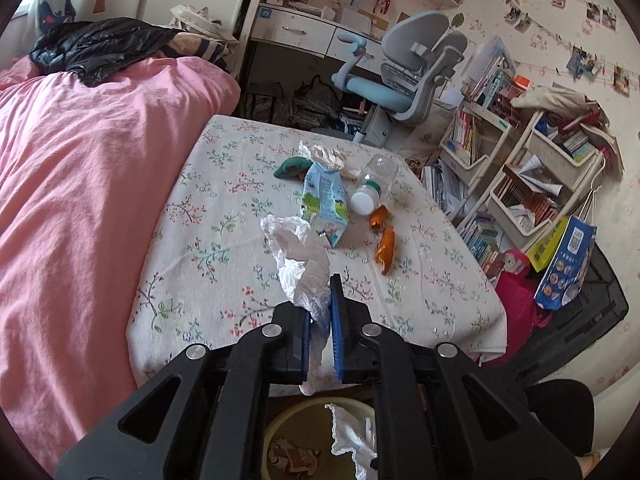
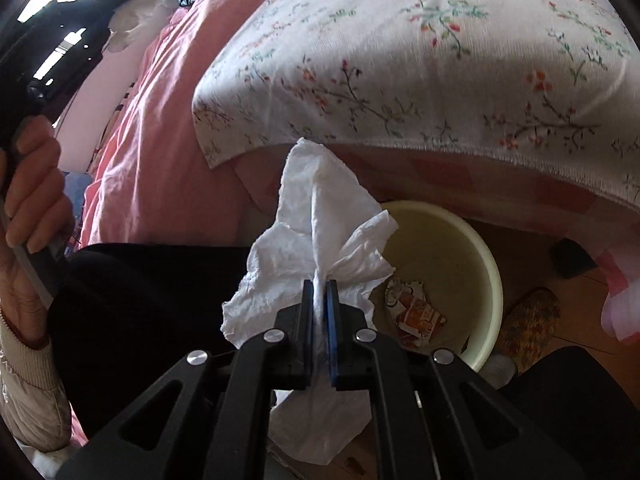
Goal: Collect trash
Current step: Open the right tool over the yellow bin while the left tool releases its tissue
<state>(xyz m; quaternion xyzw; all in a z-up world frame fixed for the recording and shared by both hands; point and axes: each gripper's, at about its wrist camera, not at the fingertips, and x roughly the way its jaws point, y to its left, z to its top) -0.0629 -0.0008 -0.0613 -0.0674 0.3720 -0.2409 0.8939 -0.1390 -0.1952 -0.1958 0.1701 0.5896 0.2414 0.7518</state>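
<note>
**Two tissues in hand, most of the trash still on the bed**

Left wrist view: the left tool (image 1: 320, 312) is clamped tight on a crumpled white tissue (image 1: 298, 256), held above the near edge of the floral sheet (image 1: 208, 216). Still lying on that sheet are a milk carton (image 1: 324, 204), a clear plastic bottle (image 1: 374, 184), two pieces of orange peel (image 1: 382, 236), a crinkled wrapper (image 1: 328, 156) and a dark green item (image 1: 292, 168) I cannot identify. Below the tool, the basin (image 1: 276, 428) is largely hidden by its black frame; a printed wrapper and another white tissue show over it.

Right wrist view: the right tool (image 2: 320, 300) is pinched shut on a second tissue (image 2: 320, 220), close over the near rim of the pale basin (image 2: 472, 248), which holds only a torn printed wrapper (image 2: 416, 312). A hand (image 2: 32, 208) grips the other tool's handle at the left edge. By my judgement collecting is at an early stage: one piece binned, two about to go, several left.
</note>
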